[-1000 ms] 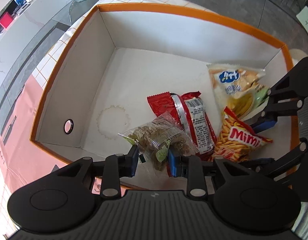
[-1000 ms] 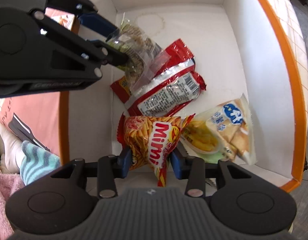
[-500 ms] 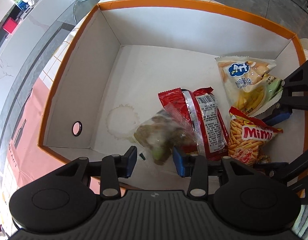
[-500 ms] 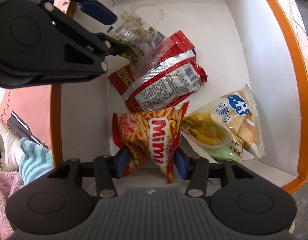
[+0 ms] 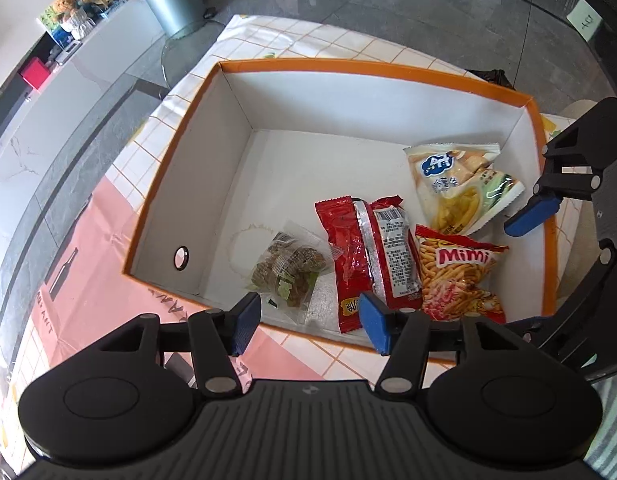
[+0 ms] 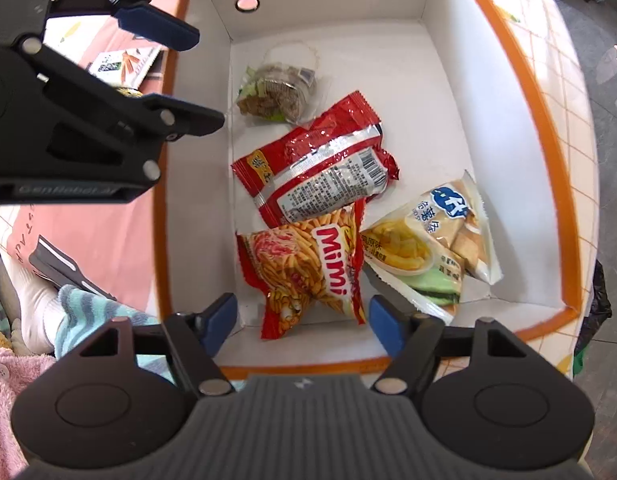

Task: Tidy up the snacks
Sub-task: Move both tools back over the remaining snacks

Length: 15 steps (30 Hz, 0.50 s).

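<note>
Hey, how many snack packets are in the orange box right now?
4. A clear bag of brown snacks near the box's hole, a red packet mid-floor, a Mimi packet beside it, a pale chip packet by the opposite wall. None looks hidden.

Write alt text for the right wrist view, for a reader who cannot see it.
Four snack packets lie in an orange-rimmed white box: a Mimi snack bag nearest, a pale chip bag beside it, a red packet and a clear packet of brown pieces beyond. The right gripper hangs above, jaws opening and empty; the left gripper reaches in from the upper left.
</note>
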### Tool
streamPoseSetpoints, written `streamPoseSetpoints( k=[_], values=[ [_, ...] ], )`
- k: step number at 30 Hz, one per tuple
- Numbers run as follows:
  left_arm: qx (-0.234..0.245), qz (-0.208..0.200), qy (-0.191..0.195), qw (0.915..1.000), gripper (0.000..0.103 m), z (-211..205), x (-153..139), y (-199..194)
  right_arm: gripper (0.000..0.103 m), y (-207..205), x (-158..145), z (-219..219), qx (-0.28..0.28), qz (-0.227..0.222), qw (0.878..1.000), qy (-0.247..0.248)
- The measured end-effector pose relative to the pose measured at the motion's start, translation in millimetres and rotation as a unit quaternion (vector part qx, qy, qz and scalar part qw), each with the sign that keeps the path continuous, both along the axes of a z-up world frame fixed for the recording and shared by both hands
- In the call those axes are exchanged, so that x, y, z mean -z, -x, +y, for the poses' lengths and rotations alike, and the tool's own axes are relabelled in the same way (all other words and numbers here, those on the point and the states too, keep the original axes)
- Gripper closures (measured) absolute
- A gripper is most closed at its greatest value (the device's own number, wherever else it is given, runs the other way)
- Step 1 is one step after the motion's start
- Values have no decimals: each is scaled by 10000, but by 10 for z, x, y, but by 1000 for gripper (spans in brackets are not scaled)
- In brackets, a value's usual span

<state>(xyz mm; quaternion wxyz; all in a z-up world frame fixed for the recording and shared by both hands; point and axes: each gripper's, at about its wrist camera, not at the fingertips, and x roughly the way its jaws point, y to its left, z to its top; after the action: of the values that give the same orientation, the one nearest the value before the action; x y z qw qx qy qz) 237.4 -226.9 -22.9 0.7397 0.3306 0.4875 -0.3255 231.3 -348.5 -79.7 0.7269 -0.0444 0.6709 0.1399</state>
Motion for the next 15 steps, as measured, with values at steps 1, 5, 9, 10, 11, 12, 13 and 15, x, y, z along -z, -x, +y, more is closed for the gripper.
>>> streamPoseSetpoints(
  k=[1,5,9,10,11,12,13,15],
  values=[
    [-10,-15,25,10000,36,13,-32,22,32,28,-45,11,2,-40,10000,18],
    [-43,-119,129,9998,36,110,-168,145,32,114,-248,48,-2,-219,9997,58],
    [-119,-200,306,9993,36,244,-288,270,32,215,-438,89,28,-397,9992,80],
    [-144,-221,357,9990,36,279,-322,301,32,242,-479,106,39,-446,9990,84],
    [-170,-244,423,9987,36,327,-364,344,32,268,-510,129,54,-507,9987,82],
    [-199,-265,489,9983,36,369,-398,380,32,296,-545,146,75,-570,9983,75],
    [-246,-290,570,9976,36,419,-432,420,32,324,-579,168,96,-628,9980,61],
    [-343,-342,713,9963,36,520,-492,494,32,390,-644,215,135,-746,9971,26]
  ],
)
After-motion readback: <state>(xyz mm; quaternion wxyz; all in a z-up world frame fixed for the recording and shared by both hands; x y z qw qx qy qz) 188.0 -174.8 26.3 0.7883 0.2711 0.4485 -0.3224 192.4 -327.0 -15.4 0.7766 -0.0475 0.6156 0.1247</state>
